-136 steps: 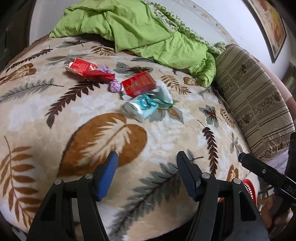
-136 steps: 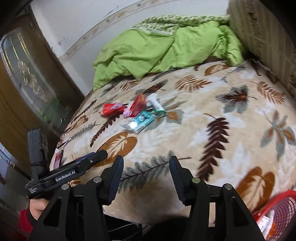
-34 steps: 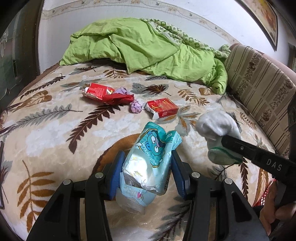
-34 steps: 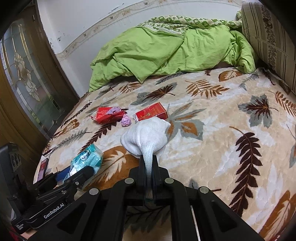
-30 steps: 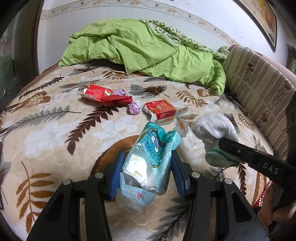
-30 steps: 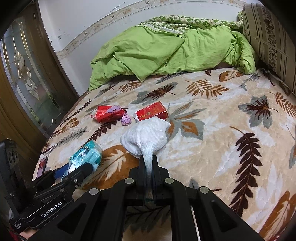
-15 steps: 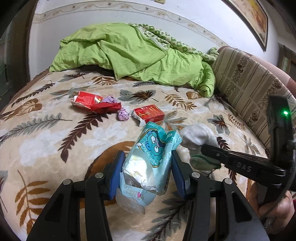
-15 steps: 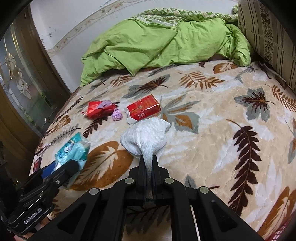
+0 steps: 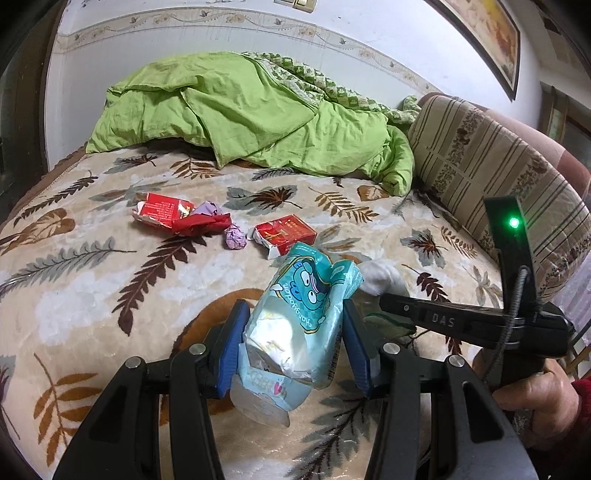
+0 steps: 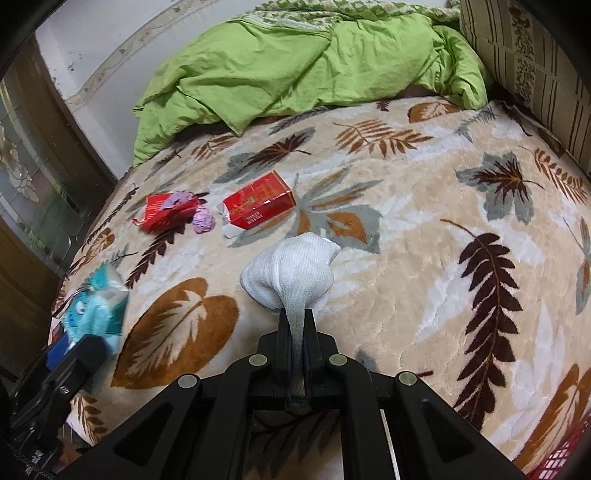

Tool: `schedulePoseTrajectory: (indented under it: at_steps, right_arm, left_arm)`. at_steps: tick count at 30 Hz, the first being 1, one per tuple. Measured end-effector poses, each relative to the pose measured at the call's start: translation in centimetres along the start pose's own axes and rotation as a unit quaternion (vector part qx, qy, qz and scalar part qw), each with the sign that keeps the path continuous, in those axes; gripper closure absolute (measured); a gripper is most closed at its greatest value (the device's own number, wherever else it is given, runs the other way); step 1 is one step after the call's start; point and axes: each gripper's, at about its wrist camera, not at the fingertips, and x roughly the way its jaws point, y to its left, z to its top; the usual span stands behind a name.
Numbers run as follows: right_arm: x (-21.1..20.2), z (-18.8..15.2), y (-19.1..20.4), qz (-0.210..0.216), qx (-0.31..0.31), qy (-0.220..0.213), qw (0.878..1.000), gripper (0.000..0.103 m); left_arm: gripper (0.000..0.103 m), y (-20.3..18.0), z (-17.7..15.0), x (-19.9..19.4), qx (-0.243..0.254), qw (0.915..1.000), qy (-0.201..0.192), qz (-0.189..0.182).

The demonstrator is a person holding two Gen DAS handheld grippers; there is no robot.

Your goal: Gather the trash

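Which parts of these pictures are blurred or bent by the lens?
Left wrist view: sharp; the fisheye bows the wall border and darkens the corners. Right wrist view: the blue packet at the left edge is smeared by blur, while the white sock stays sharp.

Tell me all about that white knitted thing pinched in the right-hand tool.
It looks like a white ribbed sock, soft knit, bunched into a rounded lump. Its narrow end is clamped between the shut fingers of the right gripper, so the bulk sticks out ahead, above the leaf-patterned blanket. The left camera shows a green edge near the clamp. Whether it touches the blanket is unclear.
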Motion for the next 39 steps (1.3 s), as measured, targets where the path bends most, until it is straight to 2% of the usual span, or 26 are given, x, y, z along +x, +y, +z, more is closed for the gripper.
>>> schedulePoseTrajectory:
  at_steps: [11,39]
  right_arm:
    - [0.9,0.3,-0.2,-0.019,0.012,0.011,1.0,0.098]
    - [-0.6,0.1,0.1,-0.001,0.009,-0.013,1.0,0.098]
  left_arm:
    - [0.054,1.1,0.1,-0.3,-0.017,0.9996,0.002,-0.024]
    - [0.054,0.9,-0.4,0.4,-0.008,0.9999,0.013,0.003]
